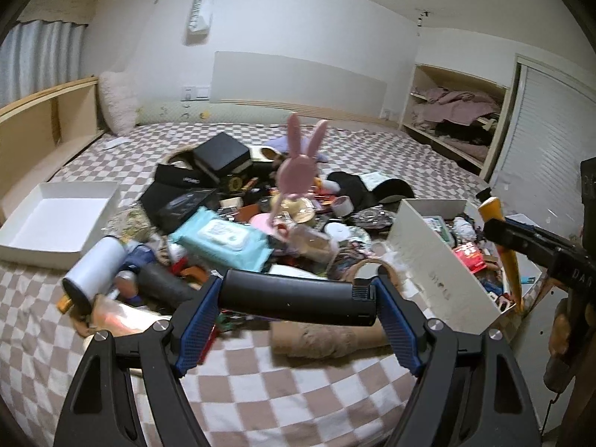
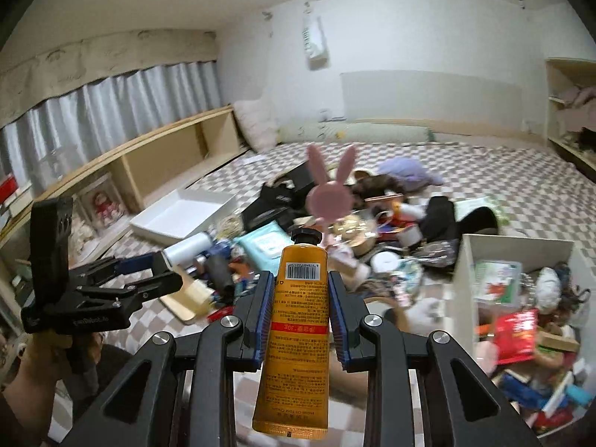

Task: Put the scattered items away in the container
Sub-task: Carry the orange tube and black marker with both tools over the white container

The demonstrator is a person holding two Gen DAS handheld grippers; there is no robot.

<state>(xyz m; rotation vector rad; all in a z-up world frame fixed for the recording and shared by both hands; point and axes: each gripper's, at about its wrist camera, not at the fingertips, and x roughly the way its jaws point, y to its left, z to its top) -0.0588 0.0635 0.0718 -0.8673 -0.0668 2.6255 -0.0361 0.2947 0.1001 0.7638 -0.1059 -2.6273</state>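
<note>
Orange cream tube (image 2: 296,320), pinched in the right gripper (image 2: 298,298), hangs left of the crammed white box (image 1: 432,257); the left gripper (image 1: 298,294) clamps a black cylinder (image 1: 294,298) endwise. Either could slip, or bounce off the heaped contents. Tube label: barcode; "Foot Cream" seems legible.

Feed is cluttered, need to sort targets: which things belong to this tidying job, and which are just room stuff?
Job: yellow tube in right jaws; black cylinder in left jaws; white container; wipes pack.
Not job: curtain; pillow; wardrobe shelves.
</note>
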